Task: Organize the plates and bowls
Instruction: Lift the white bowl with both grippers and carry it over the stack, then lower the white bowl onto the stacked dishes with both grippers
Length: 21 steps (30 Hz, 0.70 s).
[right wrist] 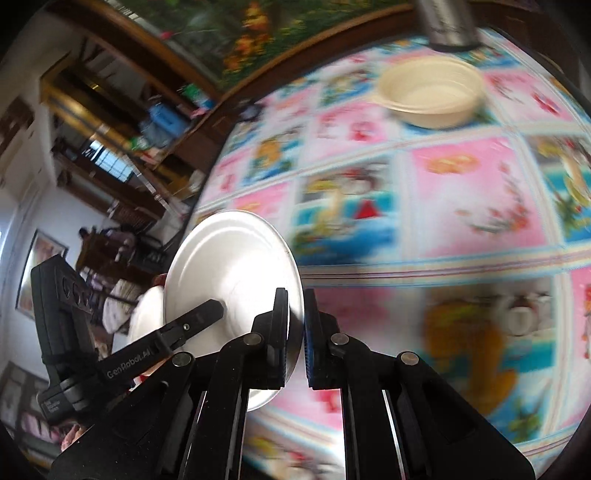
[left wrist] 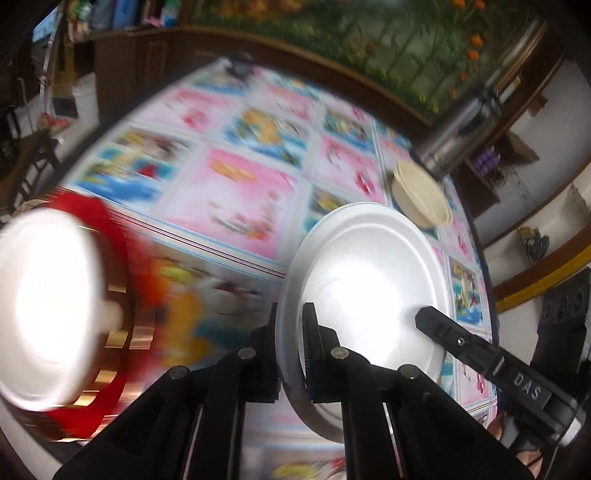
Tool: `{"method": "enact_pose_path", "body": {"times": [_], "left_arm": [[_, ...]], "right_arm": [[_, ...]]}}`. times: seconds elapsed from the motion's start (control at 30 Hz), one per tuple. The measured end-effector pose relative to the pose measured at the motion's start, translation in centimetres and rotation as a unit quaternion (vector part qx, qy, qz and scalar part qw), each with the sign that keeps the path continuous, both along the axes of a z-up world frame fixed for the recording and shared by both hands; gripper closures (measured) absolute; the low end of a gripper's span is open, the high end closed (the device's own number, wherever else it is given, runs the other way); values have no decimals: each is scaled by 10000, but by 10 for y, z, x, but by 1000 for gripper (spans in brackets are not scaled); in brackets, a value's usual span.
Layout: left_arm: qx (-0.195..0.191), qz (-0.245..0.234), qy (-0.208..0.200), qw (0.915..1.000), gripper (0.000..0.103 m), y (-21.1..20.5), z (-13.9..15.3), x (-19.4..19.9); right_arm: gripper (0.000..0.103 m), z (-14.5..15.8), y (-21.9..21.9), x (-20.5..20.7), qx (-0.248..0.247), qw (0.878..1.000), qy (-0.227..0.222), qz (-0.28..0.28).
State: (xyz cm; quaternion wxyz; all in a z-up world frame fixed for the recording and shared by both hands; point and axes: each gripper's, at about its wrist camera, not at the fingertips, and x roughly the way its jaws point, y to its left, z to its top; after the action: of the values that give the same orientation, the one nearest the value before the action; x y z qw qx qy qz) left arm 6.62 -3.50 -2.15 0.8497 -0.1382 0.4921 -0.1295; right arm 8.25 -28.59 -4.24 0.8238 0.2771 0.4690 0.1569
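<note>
In the left wrist view, far to the left of our left gripper (left wrist: 290,350), we are seeing a white plate (left wrist: 44,310) resting on a red and gold holder (left wrist: 114,280), both heavily blurred. Our left gripper is clenching the rim of a second white foam plate (left wrist: 369,280), which is standing tilted on edge above the cartoon-print tablecloth (left wrist: 236,192). From the right, the other gripper's finger (left wrist: 454,339) is crossing in front of this plate's face; we cannot tell whether it is touching. Ahead and to the right of the left gripper, a cream bowl (left wrist: 421,192) is sitting on the cloth, showing nothing in it from this angle, and just beyond it a steel flask (left wrist: 458,129) is standing.

In the right wrist view, a black device (right wrist: 59,310) is showing at the far left, with the other gripper's finger (right wrist: 195,317) reaching across the foam plate (right wrist: 229,273). Our right gripper (right wrist: 295,339) is closing on that plate's right rim, its pads tight on the edge. Well ahead and to the right, the cream bowl (right wrist: 432,92) is sitting empty on the tablecloth (right wrist: 461,206), with the steel flask (right wrist: 450,22) just behind it.
</note>
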Motion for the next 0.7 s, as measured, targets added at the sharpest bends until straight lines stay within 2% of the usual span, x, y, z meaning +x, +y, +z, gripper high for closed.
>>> {"method": "enact_pose_path", "body": {"times": [0.13,0.3,0.43,0.6,0.7], "left_arm": [[273,411,-418,9979,94,59,25,-18],[699,871,-570,9921,93,123,34,-30],[799,1191,-434,9887,93,167,27,-31],[865,1353,-166,9869,92,189,8,-26],[820,1339,-26,9876,90,193,-2,-24]], "right_arm": [[96,19,59,13,309,9980,-110,543],[95,28,141,27,281,9924,-225,1178],[95,24,203,35,137,9865,-247,1610],[95,10,243,36,-208,9826,-240,1828],[95,2,249,39,-297,9818,-170,1867]]}}
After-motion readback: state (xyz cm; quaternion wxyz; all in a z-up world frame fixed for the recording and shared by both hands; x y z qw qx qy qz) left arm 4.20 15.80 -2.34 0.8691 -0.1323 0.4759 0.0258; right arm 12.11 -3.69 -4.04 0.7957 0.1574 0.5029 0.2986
